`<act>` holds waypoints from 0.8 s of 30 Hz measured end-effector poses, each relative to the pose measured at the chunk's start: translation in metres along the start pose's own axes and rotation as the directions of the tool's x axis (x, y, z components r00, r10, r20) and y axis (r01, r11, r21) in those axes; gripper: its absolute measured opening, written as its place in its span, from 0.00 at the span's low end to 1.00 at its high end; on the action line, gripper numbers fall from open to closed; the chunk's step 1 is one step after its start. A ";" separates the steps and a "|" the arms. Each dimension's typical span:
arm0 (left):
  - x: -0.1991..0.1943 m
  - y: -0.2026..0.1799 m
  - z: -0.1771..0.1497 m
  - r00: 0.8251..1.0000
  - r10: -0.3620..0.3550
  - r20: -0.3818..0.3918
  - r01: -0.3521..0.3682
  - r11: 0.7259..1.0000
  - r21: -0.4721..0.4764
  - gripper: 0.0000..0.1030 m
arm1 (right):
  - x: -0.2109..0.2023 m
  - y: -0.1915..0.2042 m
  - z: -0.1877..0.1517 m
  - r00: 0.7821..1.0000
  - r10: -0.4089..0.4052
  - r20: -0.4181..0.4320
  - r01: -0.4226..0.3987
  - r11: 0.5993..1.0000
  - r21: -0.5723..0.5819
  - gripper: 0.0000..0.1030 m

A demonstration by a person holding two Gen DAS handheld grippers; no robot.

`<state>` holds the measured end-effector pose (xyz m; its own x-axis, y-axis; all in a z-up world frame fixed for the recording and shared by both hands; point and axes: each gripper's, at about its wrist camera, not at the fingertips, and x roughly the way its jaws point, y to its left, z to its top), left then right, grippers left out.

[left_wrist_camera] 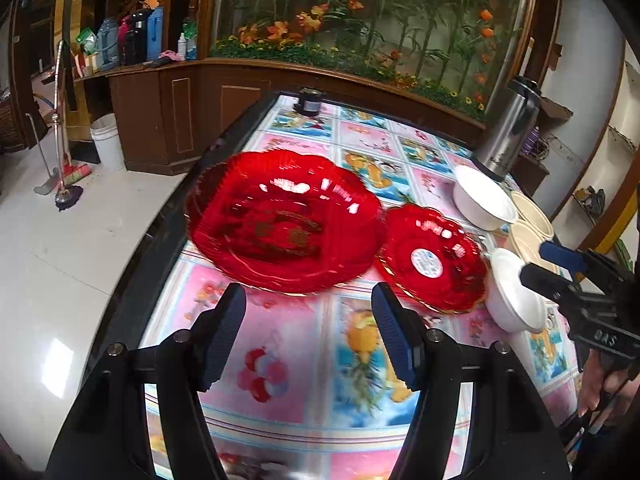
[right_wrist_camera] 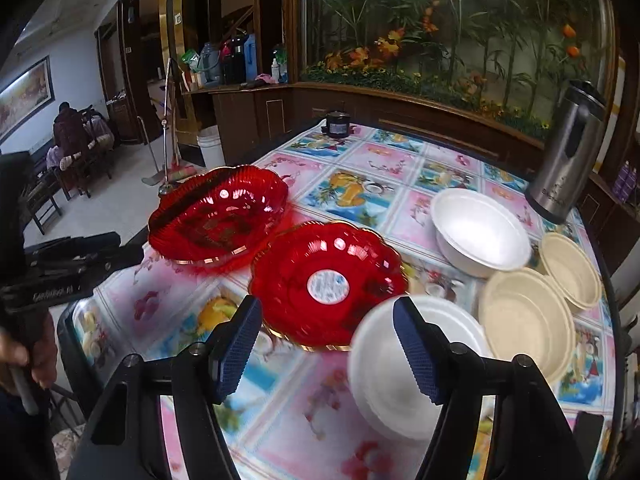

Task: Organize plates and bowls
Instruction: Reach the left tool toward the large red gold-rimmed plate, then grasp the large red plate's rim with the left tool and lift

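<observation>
Grippers spread, pinching nothing: left gripper [left_wrist_camera: 310, 336] faces large red plate [left_wrist_camera: 284, 220]; right gripper [right_wrist_camera: 326, 346] above white bowl [right_wrist_camera: 384, 380].

1. Probably a restaurant or a large home's dining hall.
2. Wooden counter [left_wrist_camera: 168, 92] holding thermos flasks [left_wrist_camera: 132, 36].
3. Glass-fronted artificial flower display [right_wrist_camera: 460, 28].
4. Surface [right_wrist_camera: 360, 168] with a fruit-print cover; broom [left_wrist_camera: 64, 176] on the tiled floor.

In the right wrist view, the near white bowl [right_wrist_camera: 384, 376] is blurred, and the right gripper's finger [right_wrist_camera: 416, 348] covers part of its rim. A cream bowl [right_wrist_camera: 524, 312] hides part of the smaller cream bowl [right_wrist_camera: 568, 268] behind it. In the left wrist view, the gold print inside the large red plate [left_wrist_camera: 280, 220] is smeared and unreadable. The label on the steel flask [right_wrist_camera: 564, 160] is too small to read.
</observation>
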<state>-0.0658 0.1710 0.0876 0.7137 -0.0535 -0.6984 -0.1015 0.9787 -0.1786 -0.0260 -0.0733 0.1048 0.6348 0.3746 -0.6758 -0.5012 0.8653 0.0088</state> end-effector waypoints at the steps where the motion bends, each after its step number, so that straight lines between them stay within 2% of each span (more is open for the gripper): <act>1: 0.001 0.004 0.001 1.000 0.004 -0.002 -0.004 1.000 -0.004 0.63 | 0.009 0.005 0.005 1.000 -0.002 -0.007 0.002 1.000 -0.006 0.66; 7: 0.017 0.027 0.011 0.999 0.030 -0.020 -0.030 0.999 -0.012 0.63 | 0.062 0.030 0.028 0.998 -0.010 -0.068 0.009 1.000 -0.014 0.51; 16: 0.053 0.052 0.035 0.997 0.066 -0.050 -0.067 0.997 -0.031 0.63 | 0.116 0.038 0.053 0.993 0.011 -0.121 -0.007 0.999 0.031 0.47; 18: 0.064 0.057 0.039 0.995 0.068 -0.069 -0.071 0.997 -0.035 0.55 | 0.123 0.038 0.058 0.992 0.015 -0.125 -0.010 0.999 0.038 0.47; 24: 0.079 0.064 0.044 0.993 0.080 -0.083 -0.084 0.996 -0.041 0.54 | 0.147 0.039 0.064 0.988 -0.005 -0.153 0.011 0.999 0.039 0.46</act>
<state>0.0149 0.2386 0.0518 0.6432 0.0091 -0.7656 -0.1893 0.9708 -0.1475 0.0856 0.0374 0.0531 0.5400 0.3154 -0.7803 -0.4708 0.8817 0.0307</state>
